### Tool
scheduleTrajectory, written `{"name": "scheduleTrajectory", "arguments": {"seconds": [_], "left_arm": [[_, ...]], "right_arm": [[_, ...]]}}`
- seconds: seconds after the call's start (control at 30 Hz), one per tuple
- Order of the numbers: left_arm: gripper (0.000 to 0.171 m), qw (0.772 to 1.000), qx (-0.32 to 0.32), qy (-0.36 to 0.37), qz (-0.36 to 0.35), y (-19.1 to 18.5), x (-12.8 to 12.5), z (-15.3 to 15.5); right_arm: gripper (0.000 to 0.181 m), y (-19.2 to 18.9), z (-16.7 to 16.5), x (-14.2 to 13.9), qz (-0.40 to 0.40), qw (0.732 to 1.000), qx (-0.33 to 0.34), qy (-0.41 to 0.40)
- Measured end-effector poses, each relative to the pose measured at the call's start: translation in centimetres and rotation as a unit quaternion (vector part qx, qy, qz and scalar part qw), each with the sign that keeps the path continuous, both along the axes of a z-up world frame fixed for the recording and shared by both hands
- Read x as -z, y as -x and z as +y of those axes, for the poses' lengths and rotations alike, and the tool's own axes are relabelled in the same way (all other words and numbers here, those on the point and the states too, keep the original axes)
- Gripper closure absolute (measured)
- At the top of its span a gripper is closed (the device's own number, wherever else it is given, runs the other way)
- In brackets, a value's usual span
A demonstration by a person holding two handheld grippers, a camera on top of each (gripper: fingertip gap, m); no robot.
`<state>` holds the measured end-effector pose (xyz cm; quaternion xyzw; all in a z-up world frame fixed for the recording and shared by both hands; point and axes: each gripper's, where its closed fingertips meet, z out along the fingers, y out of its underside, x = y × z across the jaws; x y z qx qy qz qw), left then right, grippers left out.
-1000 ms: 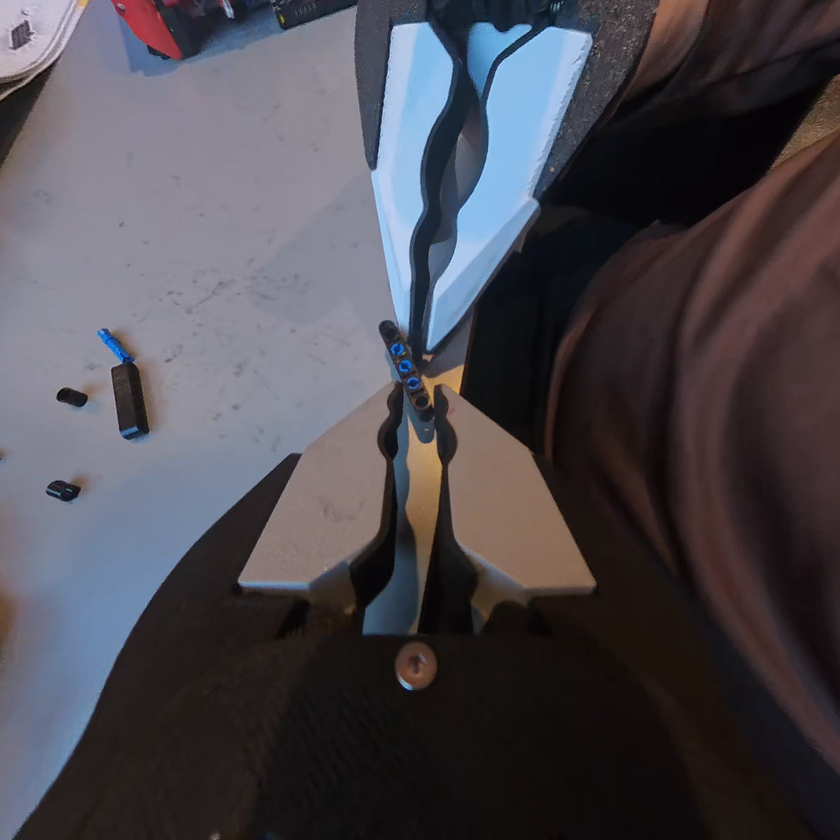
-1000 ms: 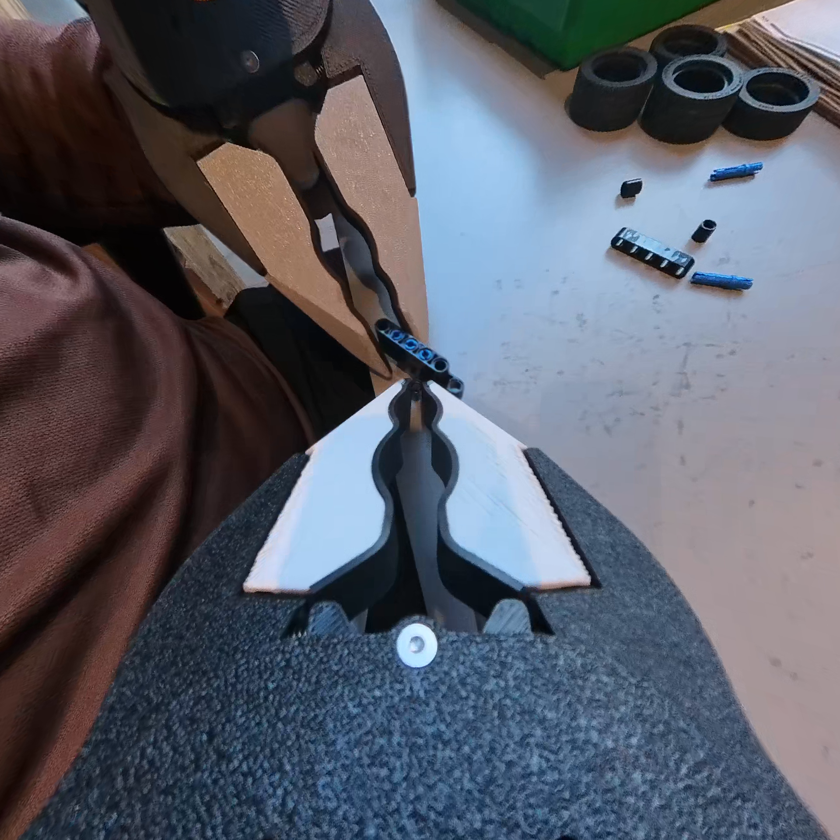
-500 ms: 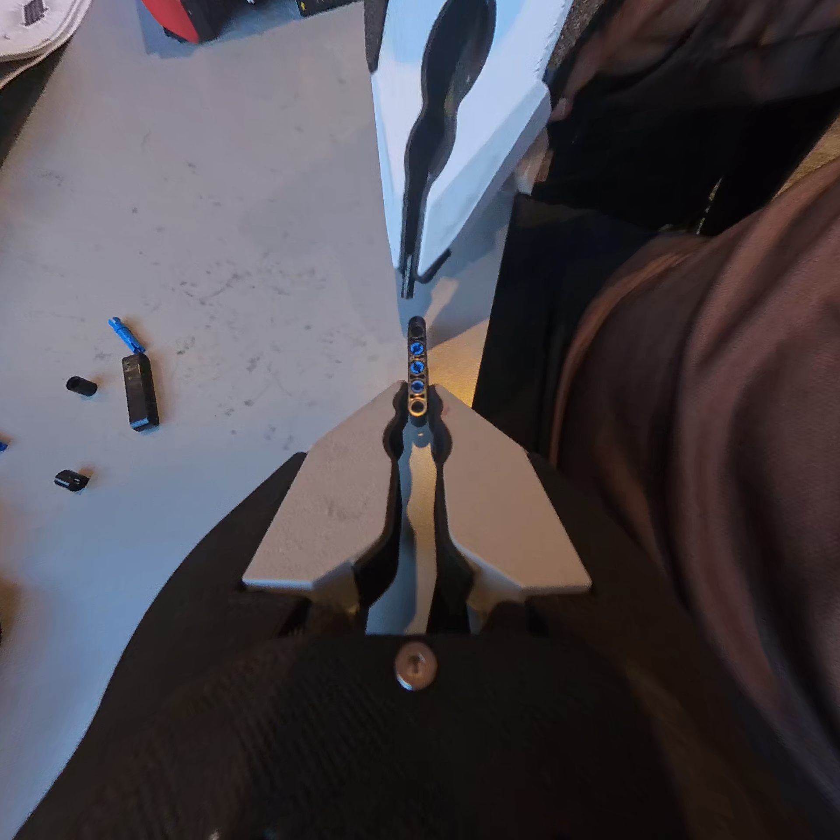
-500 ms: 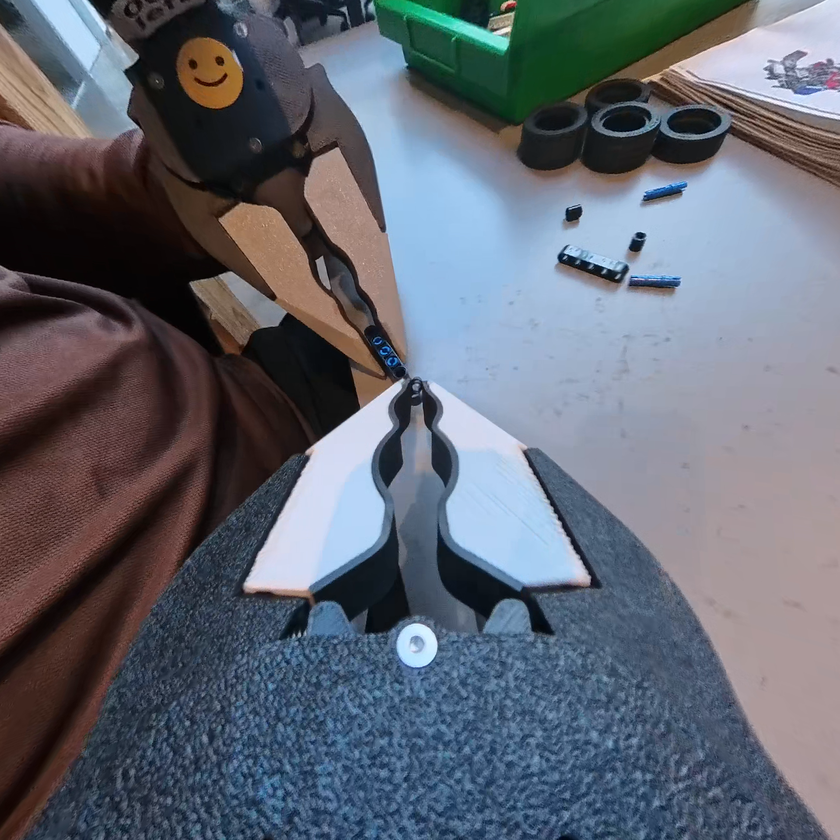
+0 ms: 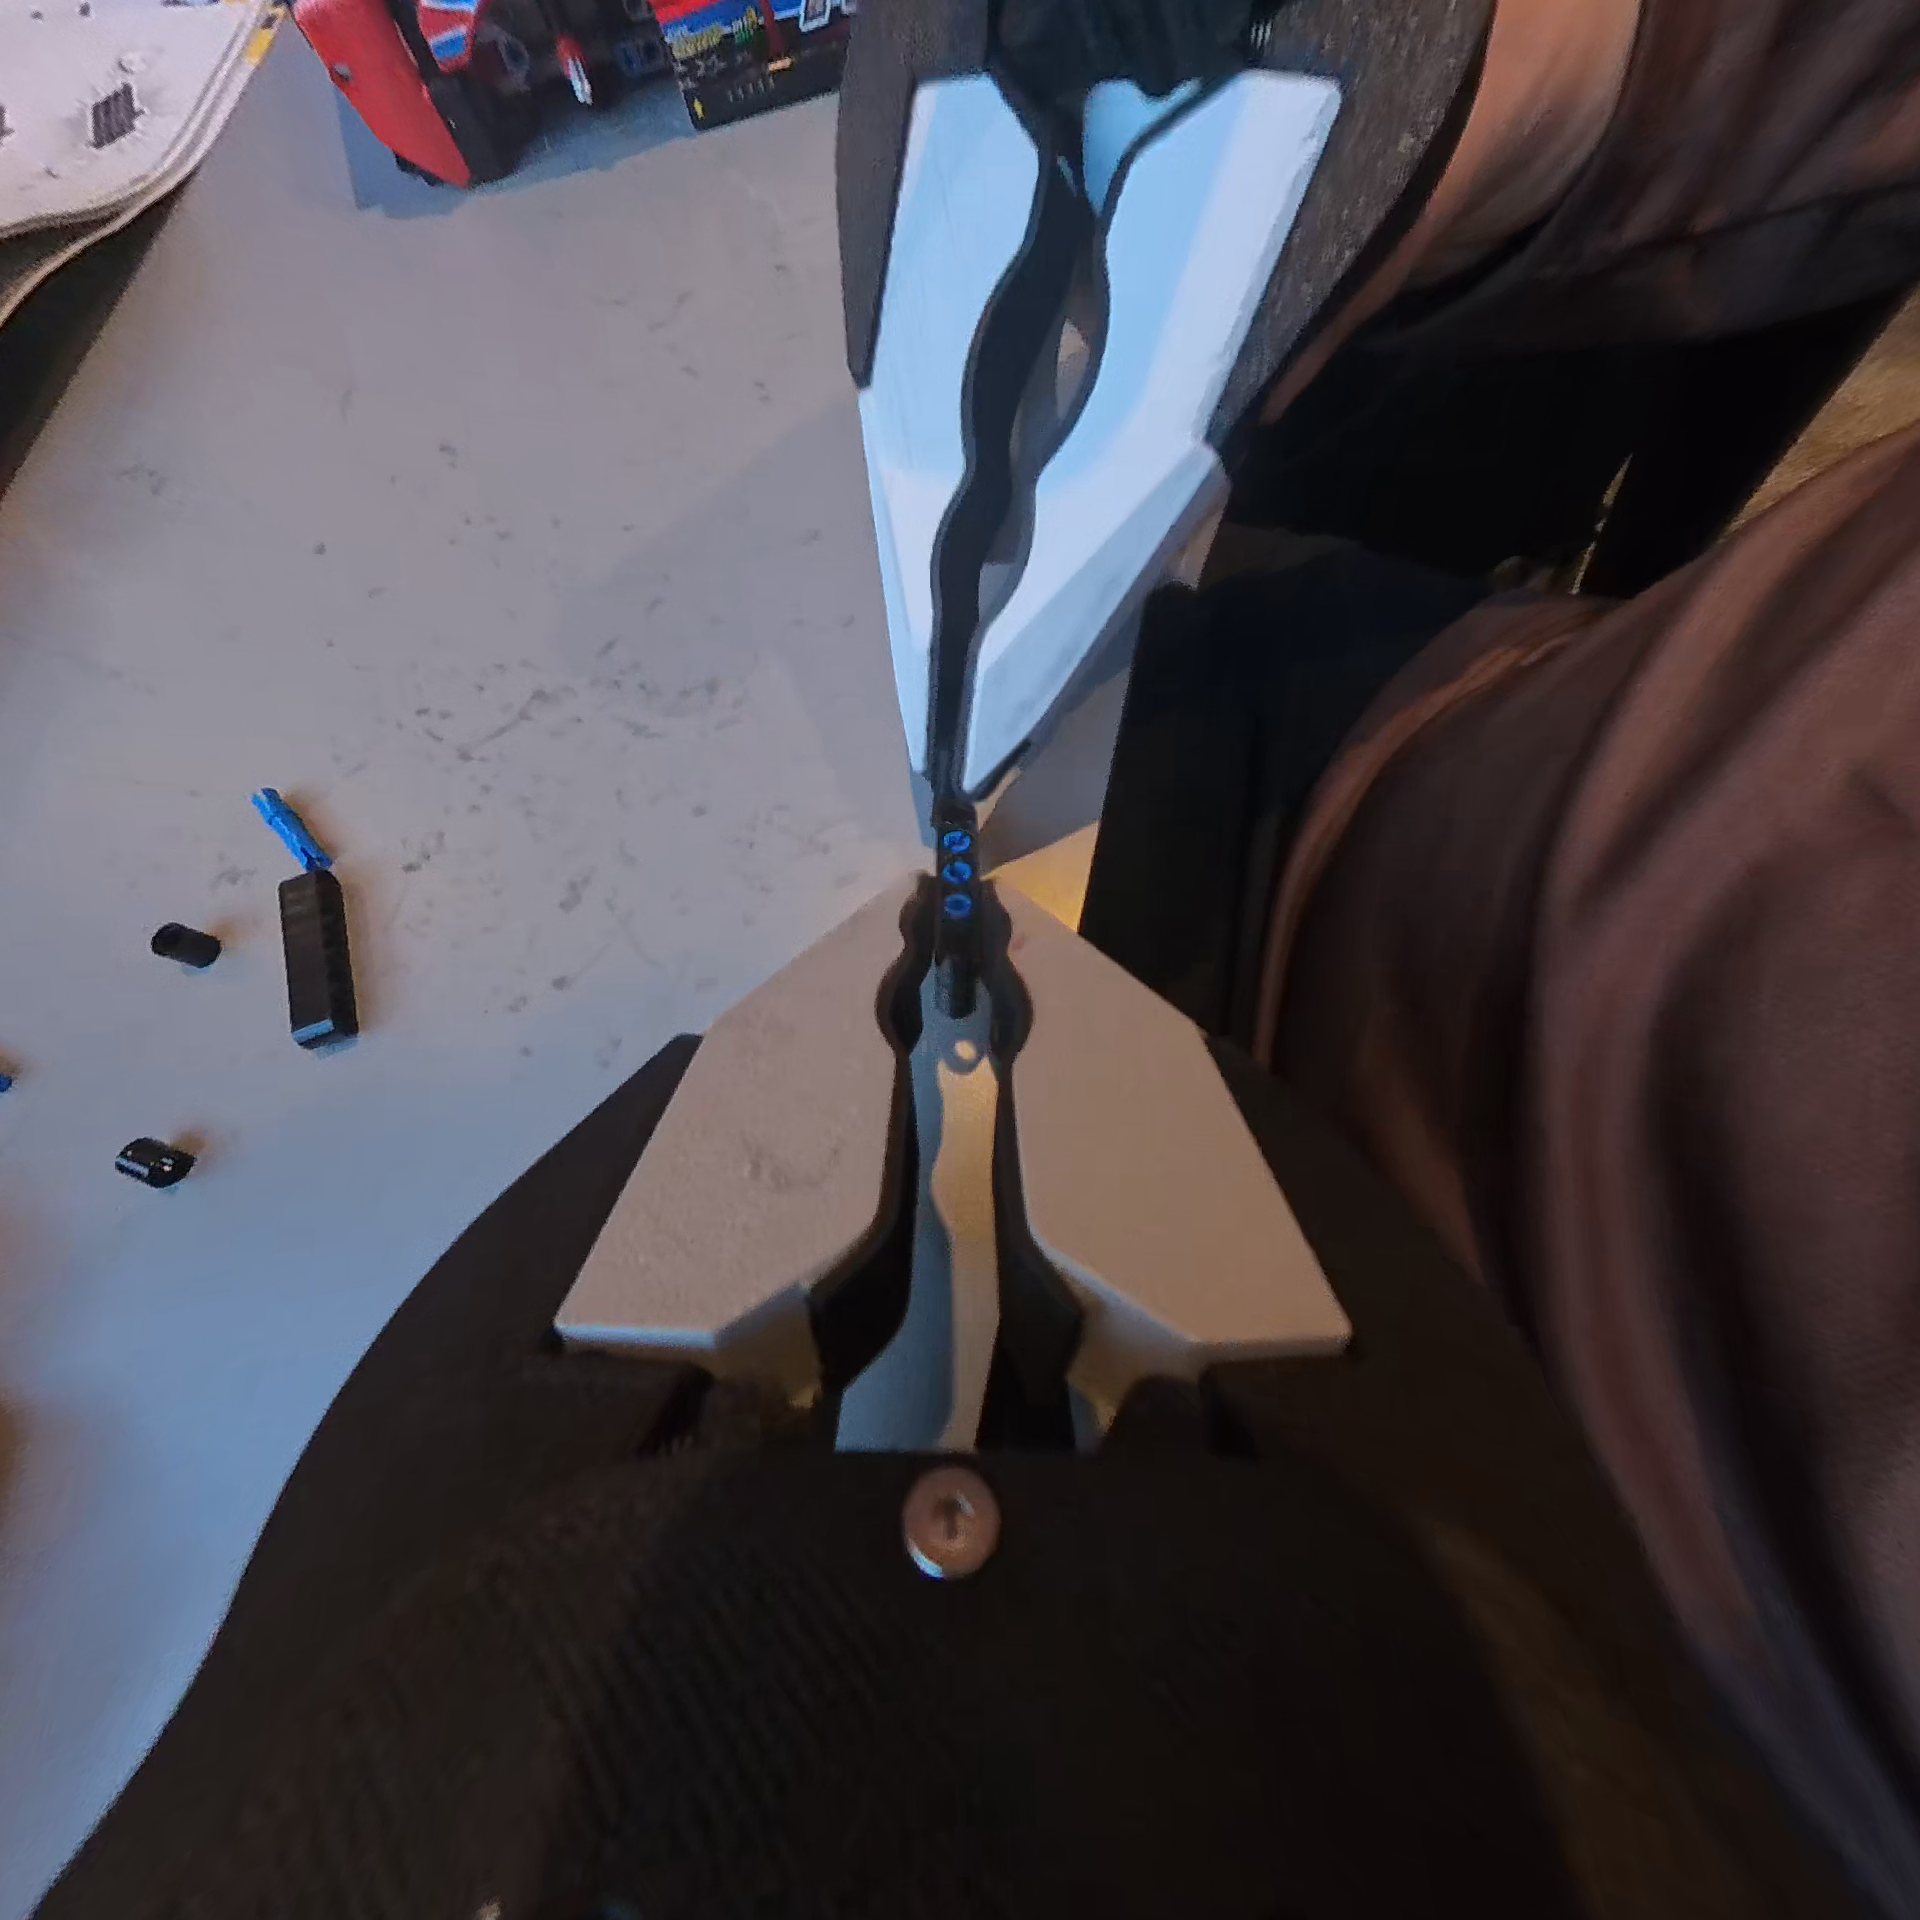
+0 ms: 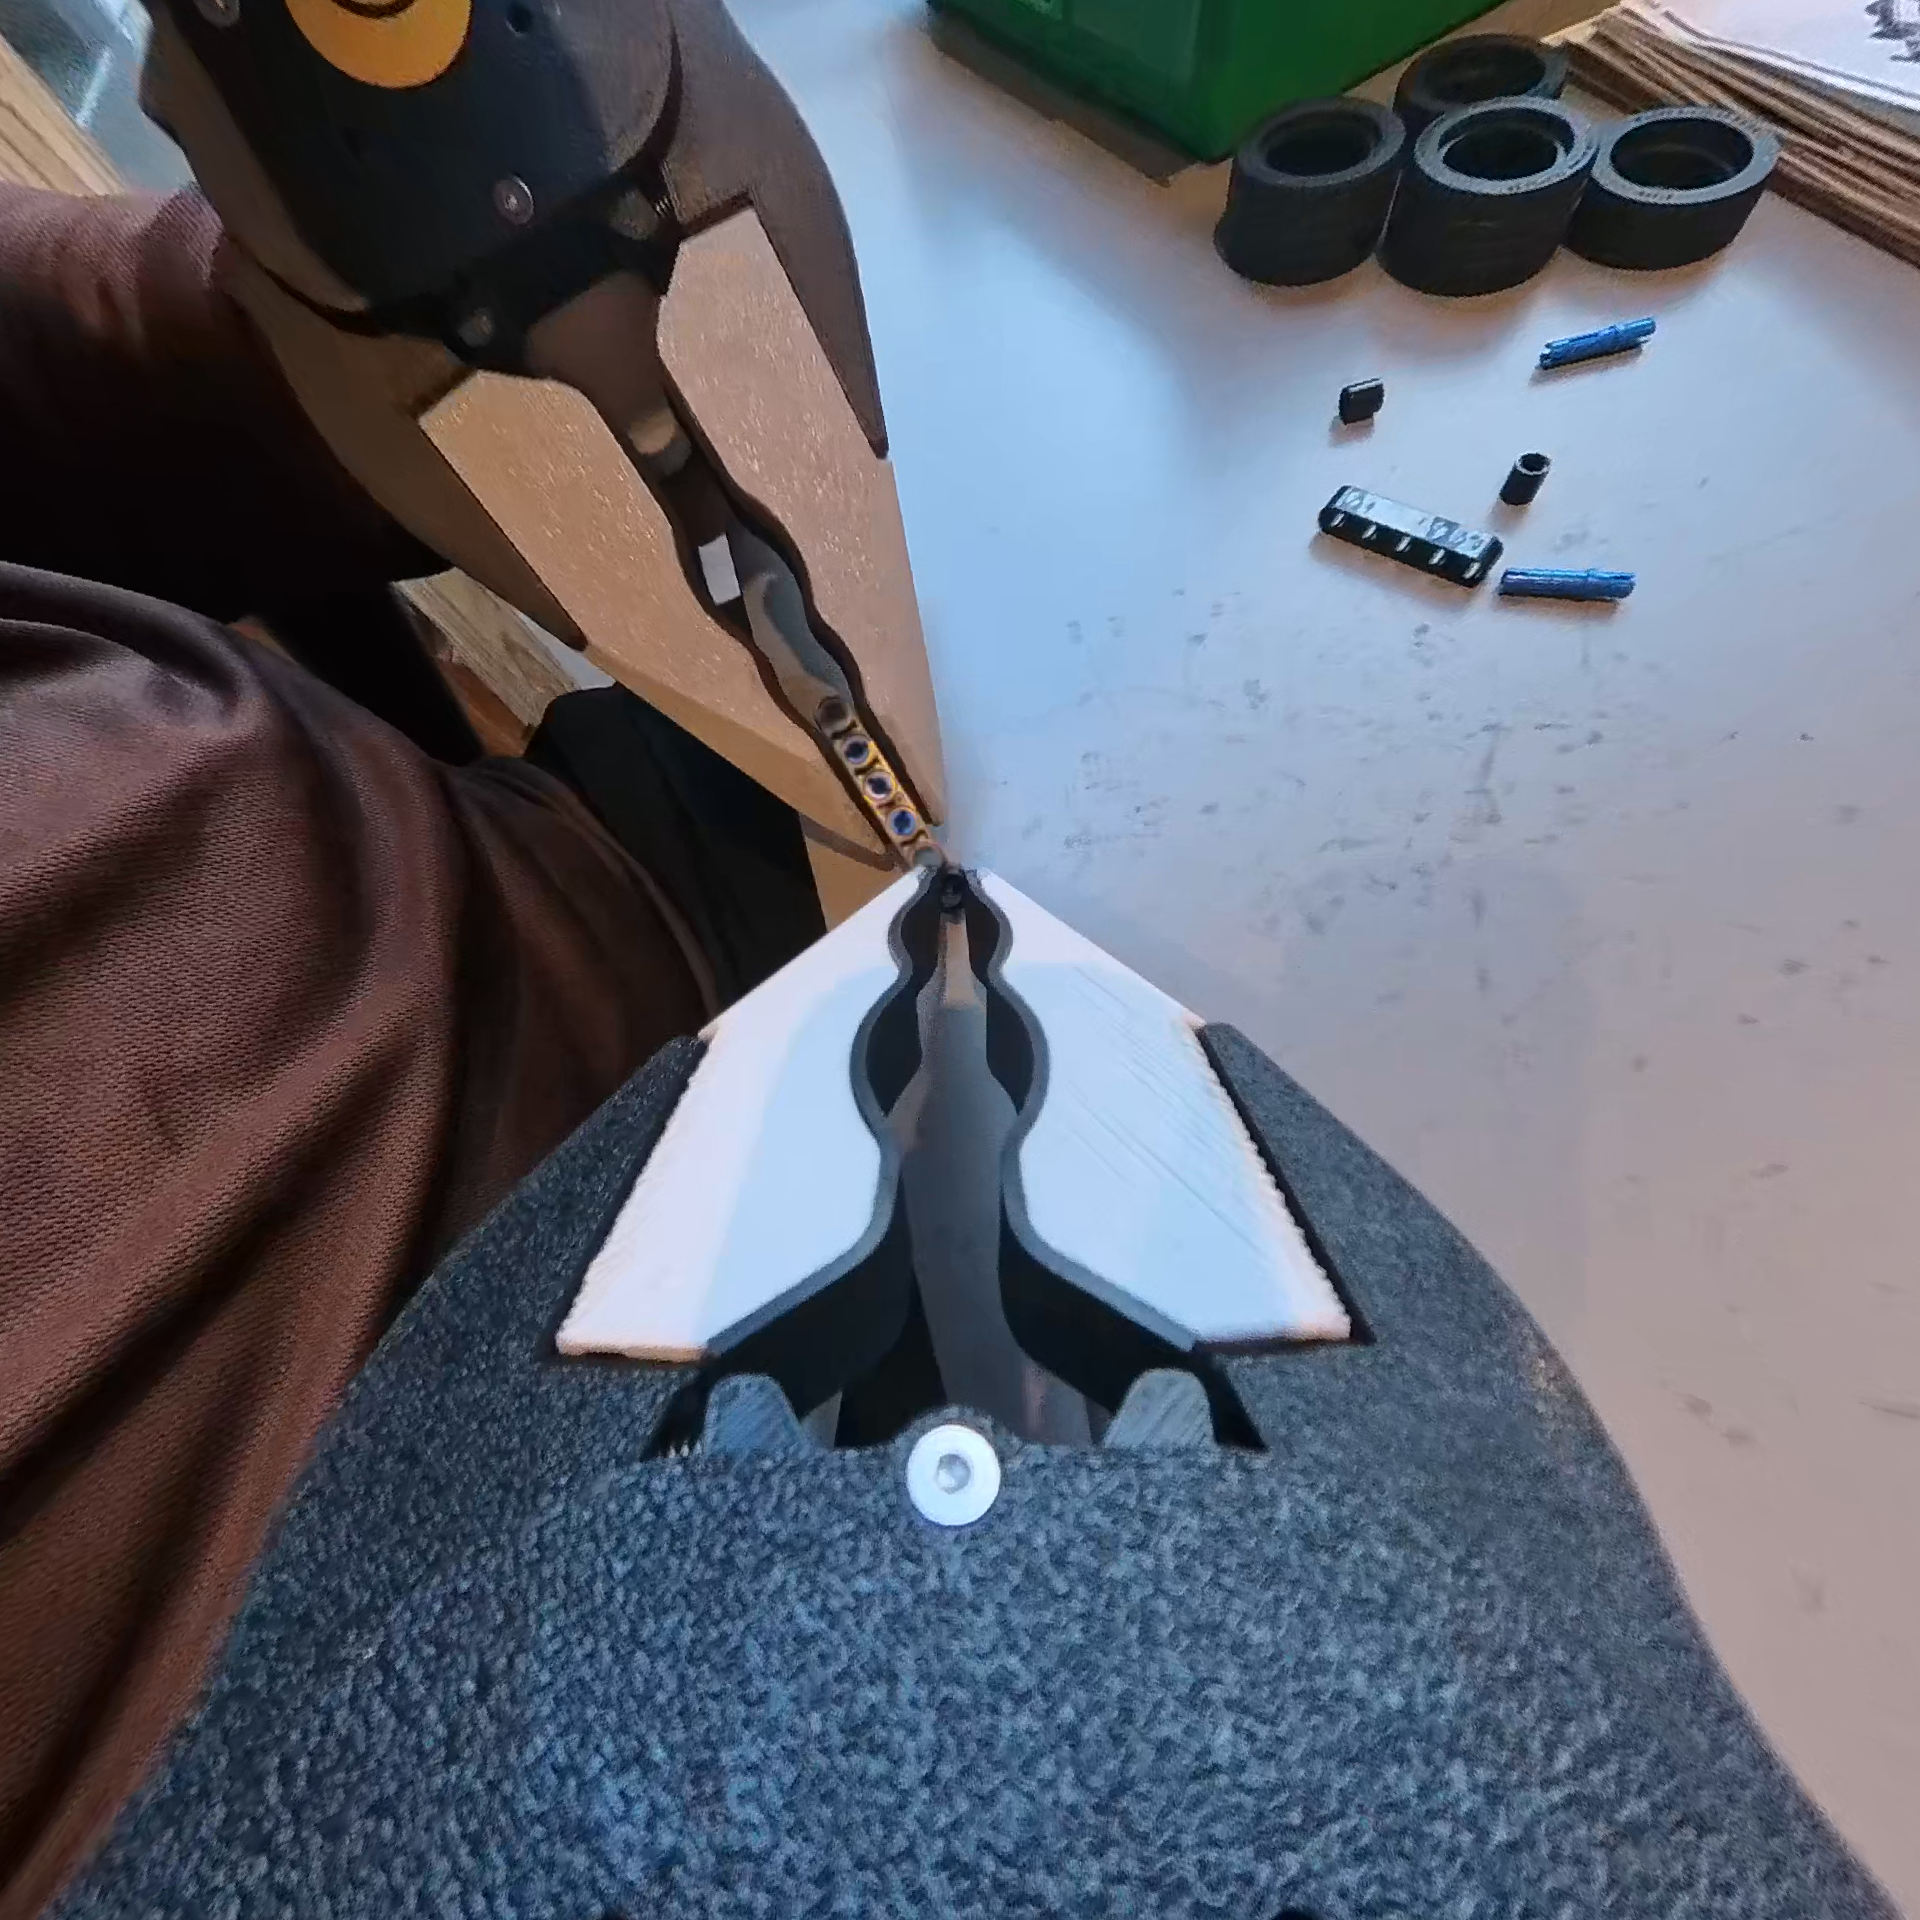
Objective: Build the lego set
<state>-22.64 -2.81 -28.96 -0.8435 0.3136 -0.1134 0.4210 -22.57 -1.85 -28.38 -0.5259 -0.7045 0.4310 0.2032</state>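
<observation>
My left gripper [image 5: 954, 896] is shut on a black lego beam [image 5: 956, 873] with blue pins in its holes, held above the table's near edge. My right gripper [image 6: 951, 881] is shut on a small black pin [image 6: 950, 894], and its tip meets the free end of the beam [image 6: 878, 784]. In the left wrist view the right gripper [image 5: 948, 777] comes down from the top with white fingers [image 5: 1081, 582]. In the right wrist view the left gripper [image 6: 920, 831] reaches in from the upper left.
On the table lie a second black beam [image 6: 1410, 535], blue pins [image 6: 1566, 582] and small black parts [image 6: 1525, 478]. Three black tyres [image 6: 1496, 197] stand by a green bin [image 6: 1195, 62]. A red box [image 5: 416, 94] is at the back. A brown sleeve [image 6: 208, 935] is close by. The tips of both grippers are at nearly the same place.
The right gripper drew back from the beam half a second ago and has now come back, with its tip at the beam's free end. The left gripper kept hold of the beam.
</observation>
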Motion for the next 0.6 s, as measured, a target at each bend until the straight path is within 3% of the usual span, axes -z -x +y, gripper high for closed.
{"name": "scheduleTrajectory", "arguments": {"seconds": [0.23, 0.6], "left_arm": [[0.167, 1.000, 0.015, 0.001, -0.021, -0.48, -0.53, -0.01], [0.167, 0.999, 0.031, 0.012, 0.016, 0.05, 0.13, -0.08]], "right_arm": [[0.177, -0.24, 0.17, -0.69, 0.013, 1.000, -0.002, 0.007], [0.177, -0.75, -0.45, -0.61, -0.004, 1.000, -0.019, 0.012]]}}
